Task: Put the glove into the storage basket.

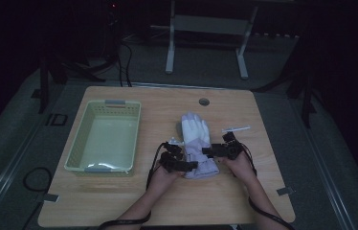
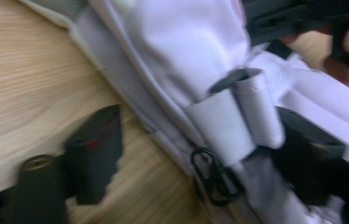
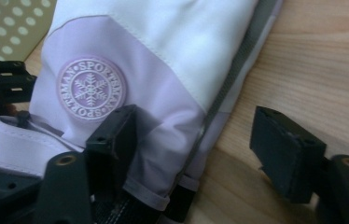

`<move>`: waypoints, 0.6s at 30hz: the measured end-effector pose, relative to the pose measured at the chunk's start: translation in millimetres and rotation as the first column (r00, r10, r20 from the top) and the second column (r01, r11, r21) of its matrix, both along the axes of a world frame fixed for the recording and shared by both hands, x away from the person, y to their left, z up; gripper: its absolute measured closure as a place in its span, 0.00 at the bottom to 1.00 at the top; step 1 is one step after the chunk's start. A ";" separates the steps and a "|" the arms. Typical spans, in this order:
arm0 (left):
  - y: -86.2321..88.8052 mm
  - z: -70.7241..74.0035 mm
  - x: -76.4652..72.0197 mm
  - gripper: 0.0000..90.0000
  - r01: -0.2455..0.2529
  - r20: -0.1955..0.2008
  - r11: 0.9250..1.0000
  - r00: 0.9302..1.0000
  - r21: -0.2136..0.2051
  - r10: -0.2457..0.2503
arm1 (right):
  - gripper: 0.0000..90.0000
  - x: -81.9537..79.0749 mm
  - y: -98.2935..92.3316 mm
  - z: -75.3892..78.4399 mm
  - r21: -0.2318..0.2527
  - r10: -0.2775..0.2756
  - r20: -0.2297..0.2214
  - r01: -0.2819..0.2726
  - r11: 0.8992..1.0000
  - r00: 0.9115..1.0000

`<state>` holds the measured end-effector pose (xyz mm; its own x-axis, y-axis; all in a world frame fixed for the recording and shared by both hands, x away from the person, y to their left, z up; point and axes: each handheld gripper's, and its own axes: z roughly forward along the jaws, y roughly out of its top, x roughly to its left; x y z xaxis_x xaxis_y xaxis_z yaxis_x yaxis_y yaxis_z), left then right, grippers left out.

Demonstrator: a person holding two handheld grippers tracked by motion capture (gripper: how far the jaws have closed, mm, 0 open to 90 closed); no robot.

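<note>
Fingers of both grippers stand partly apart, straddling opposite edges of the cuff of a white and lilac ski glove (image 1: 195, 143) that lies flat on the wooden table (image 1: 134, 201). On the left gripper (image 1: 190, 166), one finger (image 2: 94, 149) sits on bare wood just beside the cuff's edge while the other (image 2: 310, 158) rests on the fabric, with a folded strap loop and a small black clip between them. On the right gripper (image 1: 207, 151), one finger (image 3: 112, 144) lies on the lilac cuff just under the round snowflake badge (image 3: 91, 88), and the other (image 3: 287, 149) stands on wood beyond the grey trim. Neither pair looks pressed onto the cloth yet.

As I judge it, the work is at its start: the glove has not been lifted, the pale green basket (image 1: 85, 143) well off to the left gripper's outer side holds nothing, and both the gripping and any carrying remain.

The glove's shell is smooth, slightly shiny woven fabric, padded and soft, with stitched seams and a rubbery embossed badge. The basket is rigid plastic with perforated walls. The table shows light, matt wood grain.
</note>
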<state>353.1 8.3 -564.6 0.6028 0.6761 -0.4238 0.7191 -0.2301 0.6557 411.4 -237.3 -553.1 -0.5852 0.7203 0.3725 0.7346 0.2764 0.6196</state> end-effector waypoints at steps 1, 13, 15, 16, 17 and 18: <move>-0.2 0.0 0.0 0.34 0.010 -0.001 1.000 1.000 -0.002 -0.010 | 0.44 -0.4 0.3 -0.1 0.001 0.005 0.000 -0.005 1.000 1.000; -4.0 11.9 -5.7 0.65 0.022 0.025 0.998 0.999 0.053 -0.024 | 0.87 -17.9 22.7 15.9 -0.100 -0.005 0.091 0.014 0.995 0.996; -4.1 13.5 -7.9 0.67 0.023 0.034 0.998 0.999 0.062 -0.025 | 0.88 -20.7 25.6 17.9 -0.120 -0.009 0.113 0.022 0.993 0.994; -4.1 14.6 -9.1 0.68 0.021 0.037 0.998 0.999 0.060 -0.023 | 0.89 -21.8 26.1 18.9 -0.123 -0.009 0.115 0.023 0.992 0.993; -3.8 15.3 -9.5 0.69 0.024 0.038 0.998 0.999 0.061 -0.026 | 0.89 -22.9 26.1 20.4 -0.123 -0.011 0.122 0.026 0.992 0.993; -3.7 16.7 -10.1 0.70 0.028 0.040 0.998 0.999 0.061 -0.030 | 0.89 -23.6 26.3 21.6 -0.122 -0.011 0.124 0.026 0.992 0.992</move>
<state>343.0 4.6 -547.9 0.6384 0.6816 -0.3576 0.6846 -0.2906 0.6685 387.8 -211.0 -531.5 -0.6071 0.7673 0.2067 0.6606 0.3428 0.6679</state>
